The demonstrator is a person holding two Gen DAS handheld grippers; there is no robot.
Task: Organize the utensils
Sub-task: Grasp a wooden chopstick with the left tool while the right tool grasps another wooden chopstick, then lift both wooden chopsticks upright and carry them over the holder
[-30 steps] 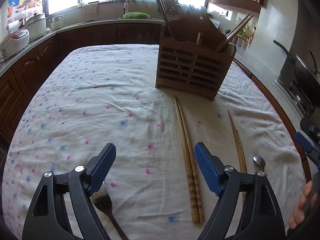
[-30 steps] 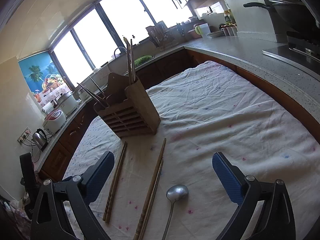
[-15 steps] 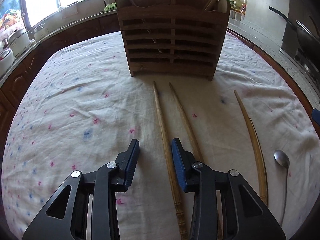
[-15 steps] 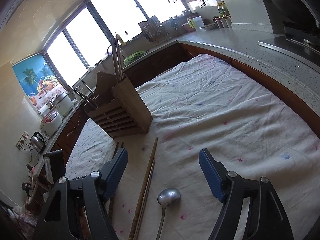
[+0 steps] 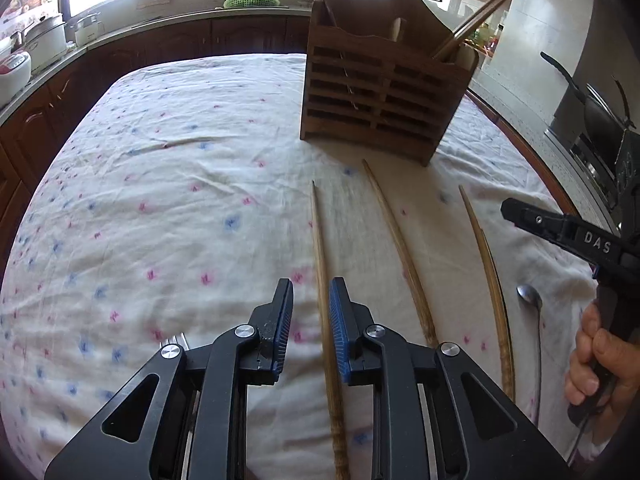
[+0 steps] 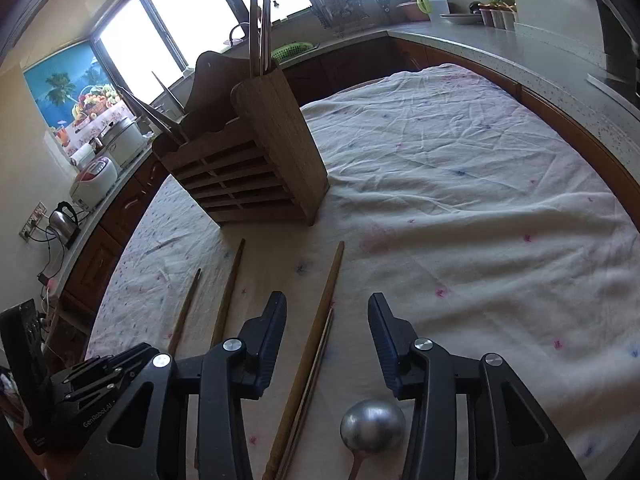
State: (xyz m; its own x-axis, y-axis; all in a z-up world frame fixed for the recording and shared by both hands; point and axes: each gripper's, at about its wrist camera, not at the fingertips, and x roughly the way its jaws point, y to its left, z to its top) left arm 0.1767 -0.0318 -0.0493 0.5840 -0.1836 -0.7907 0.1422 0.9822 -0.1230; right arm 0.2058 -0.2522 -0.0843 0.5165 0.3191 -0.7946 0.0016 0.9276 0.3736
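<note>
A wooden utensil holder (image 5: 384,92) (image 6: 256,160) stands on the flowered tablecloth with chopsticks and metal utensils upright in it. In front of it lie loose wooden chopsticks. My left gripper (image 5: 312,284) is low over one chopstick (image 5: 320,240). Its jaws are closing, the stick lies between them, and a gap shows at the left pad. A second chopstick (image 5: 396,232) lies just to its right. My right gripper (image 6: 327,298) is closing around a chopstick pair (image 6: 324,312) (image 5: 484,256), pads still apart from it. A metal spoon (image 6: 372,426) (image 5: 530,300) lies beside that pair.
A fork (image 5: 174,340) peeks out under the left gripper. A person's hand (image 5: 596,360) holds the right gripper's handle. Wooden counters ring the table, with a rice cooker (image 6: 96,180) and a kettle (image 6: 64,220) on the left and a wok (image 5: 600,120) on the right.
Both sets of jaws have narrowed a lot. The left pair of chopsticks has split, one now between the left jaws. The right gripper sank and shifted from over the spoon to over the chopstick pair.
</note>
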